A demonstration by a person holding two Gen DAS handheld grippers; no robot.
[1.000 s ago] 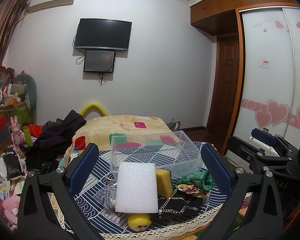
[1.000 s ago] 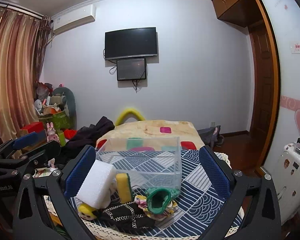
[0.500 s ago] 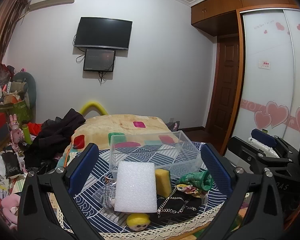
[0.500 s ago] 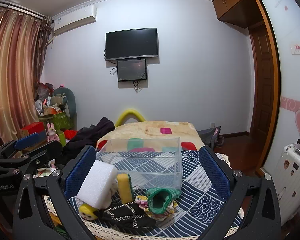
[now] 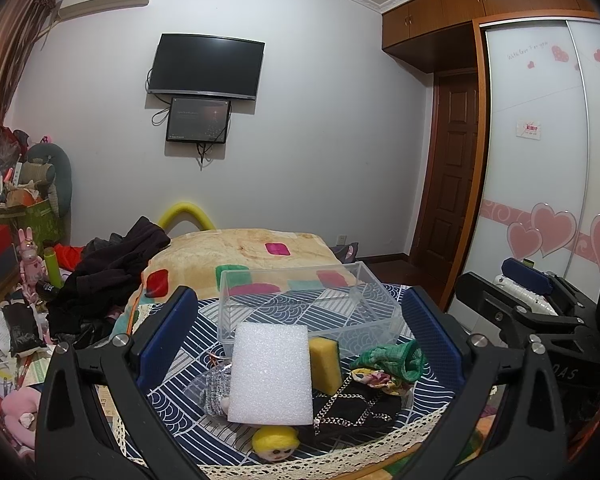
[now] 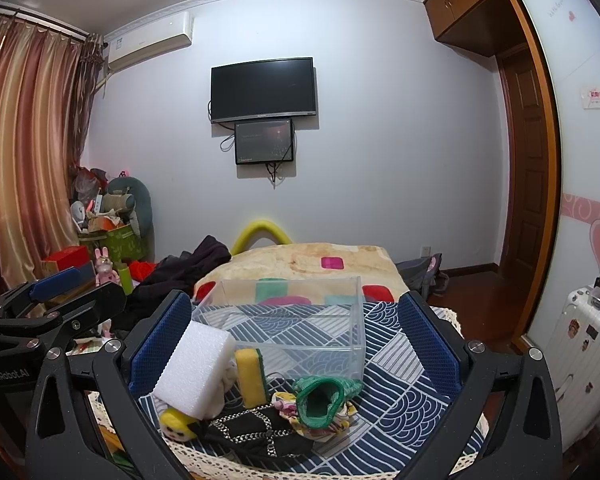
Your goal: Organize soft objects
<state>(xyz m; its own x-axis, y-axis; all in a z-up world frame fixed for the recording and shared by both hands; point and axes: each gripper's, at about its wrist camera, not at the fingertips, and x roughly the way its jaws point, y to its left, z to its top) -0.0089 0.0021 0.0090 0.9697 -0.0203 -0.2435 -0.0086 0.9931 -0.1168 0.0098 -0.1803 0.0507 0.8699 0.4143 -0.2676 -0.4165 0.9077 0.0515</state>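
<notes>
**Clerk:** Jaws, left gripper (image 5: 296, 344): spread wide, nothing between them, held off the tabletop (image 5: 172, 376). Jaws, right gripper (image 6: 296, 344): same, wide apart and empty.

**Keeper:** Items for sorting?

**Clerk:** One clear bin (image 5: 308, 304), beyond both pairs of jaws, nothing in it that I can see. One white foam block (image 5: 271, 374), centred between the left jaws, propped at a lean on the pile. One yellow sponge (image 5: 325, 364), touching the block's right side. One green knitted piece (image 6: 320, 398), centred before the right jaws. One black chained item (image 6: 256, 432) and one yellow doll head (image 5: 275, 442), nearest, partly under the block.

**Keeper:** Handling advice?

**Clerk:** Likely first pick: foam block, left jaws. Suggest closing across its broad faces, lightly, since foam crushes; lift straight so the sponge and doll head are not dragged. Right jaws suit the green piece.
</notes>
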